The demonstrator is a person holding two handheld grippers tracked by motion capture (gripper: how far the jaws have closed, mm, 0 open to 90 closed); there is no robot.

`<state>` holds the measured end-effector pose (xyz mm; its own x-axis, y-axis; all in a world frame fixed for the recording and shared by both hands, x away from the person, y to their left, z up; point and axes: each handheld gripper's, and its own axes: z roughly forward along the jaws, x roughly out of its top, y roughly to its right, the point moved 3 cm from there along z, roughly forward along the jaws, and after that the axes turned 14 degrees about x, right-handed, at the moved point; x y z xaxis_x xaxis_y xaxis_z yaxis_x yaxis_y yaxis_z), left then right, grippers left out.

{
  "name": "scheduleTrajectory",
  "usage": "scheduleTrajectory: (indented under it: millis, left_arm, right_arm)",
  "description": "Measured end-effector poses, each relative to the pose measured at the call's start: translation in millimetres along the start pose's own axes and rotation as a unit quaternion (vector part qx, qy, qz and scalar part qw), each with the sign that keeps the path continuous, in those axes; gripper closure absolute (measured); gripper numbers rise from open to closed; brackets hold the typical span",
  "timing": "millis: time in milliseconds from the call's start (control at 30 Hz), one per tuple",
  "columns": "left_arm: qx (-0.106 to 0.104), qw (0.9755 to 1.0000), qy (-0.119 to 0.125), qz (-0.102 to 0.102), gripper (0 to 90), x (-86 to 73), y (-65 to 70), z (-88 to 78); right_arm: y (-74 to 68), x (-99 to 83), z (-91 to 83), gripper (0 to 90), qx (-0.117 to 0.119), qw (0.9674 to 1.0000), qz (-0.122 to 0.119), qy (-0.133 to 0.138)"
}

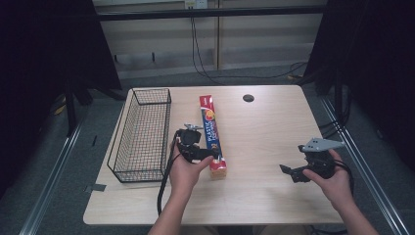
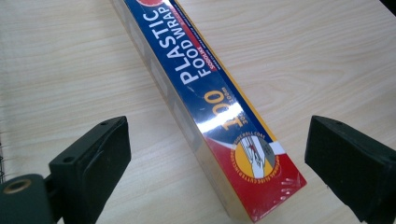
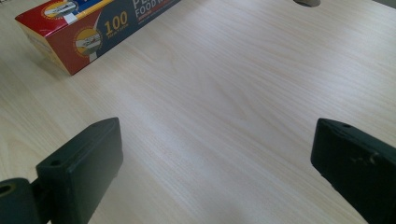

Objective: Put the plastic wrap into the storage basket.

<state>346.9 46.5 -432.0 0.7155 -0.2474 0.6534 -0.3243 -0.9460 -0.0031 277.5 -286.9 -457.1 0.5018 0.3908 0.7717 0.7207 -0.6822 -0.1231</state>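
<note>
Cardboard, long and glossy, is what the work is turning on: from the high view, the plastic food wrap box is lying lengthwise on the wooden table, its far end pointing toward twelve o'clock, with the wire basket sitting just beside it at nine o'clock. The left gripper is hovering at the box's near end, while the right gripper is waiting well apart at four o'clock, over bare wood.

Seen from the left gripper view, the box is running from eleven o'clock down to five o'clock between the two black jaws, which are standing wide apart and touching nothing. The box's near red end is sitting closer to the right-hand jaw than to the left. A good grasp is probably calling for shifting the gripper until the box is centred, and for turning the wrist so the pads are meeting the long side faces squarely; closing on a corner edge is likely risking a twist or slip on that shiny film.

Along the right gripper view, its jaws are also gaping with only table between them, and the box is lying off at eleven o'clock.
</note>
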Motion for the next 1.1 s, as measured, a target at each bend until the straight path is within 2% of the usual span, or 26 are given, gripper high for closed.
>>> scheduleTrajectory:
  millis: [33,267,433,467,600,700,933,1100]
  left_arm:
    - [0.0,1.0,-0.004,0.006,7.0,1.6,-0.1,1.0]
    - [0.004,0.9998,-0.017,-0.006,7.1,10.8,2.4,12.8]
    - [0.008,0.9997,-0.015,-0.017,7.4,16.8,3.3,19.5]
    - [0.009,0.9997,-0.018,-0.012,7.4,17.8,3.3,20.7]
    - [0.008,0.9997,-0.021,-0.014,7.4,21.3,4.9,25.3]
    - [0.002,0.9995,-0.025,-0.021,7.4,27.1,6.5,30.6]
    - [0.004,0.9989,-0.033,-0.033,7.4,32.6,7.0,41.4]
    - [0.01,0.9987,-0.043,-0.026,7.4,32.3,8.1,46.9]
  right_arm:
    - [-0.1,0.2,0.6,2.1,0.001,1.0,0.0,0.001]
    - [-0.7,2.3,2.0,2.1,0.005,1.0,-0.002,0.001]
    - [-0.3,2.4,2.8,2.1,0.004,1.0,-0.003,0.002]
    - [-0.3,2.4,3.2,2.1,0.006,1.0,-0.004,0.002]
    - [-0.9,2.3,4.3,2.0,0.007,1.0,-0.005,0.001]
    - [-1.1,2.5,4.5,2.0,0.005,1.0,-0.004,0.003]
    - [0.3,2.0,3.4,2.0,0.004,1.0,0.0,0.004]
    - [0.4,1.9,3.8,2.0,0.005,1.0,0.0,0.005]
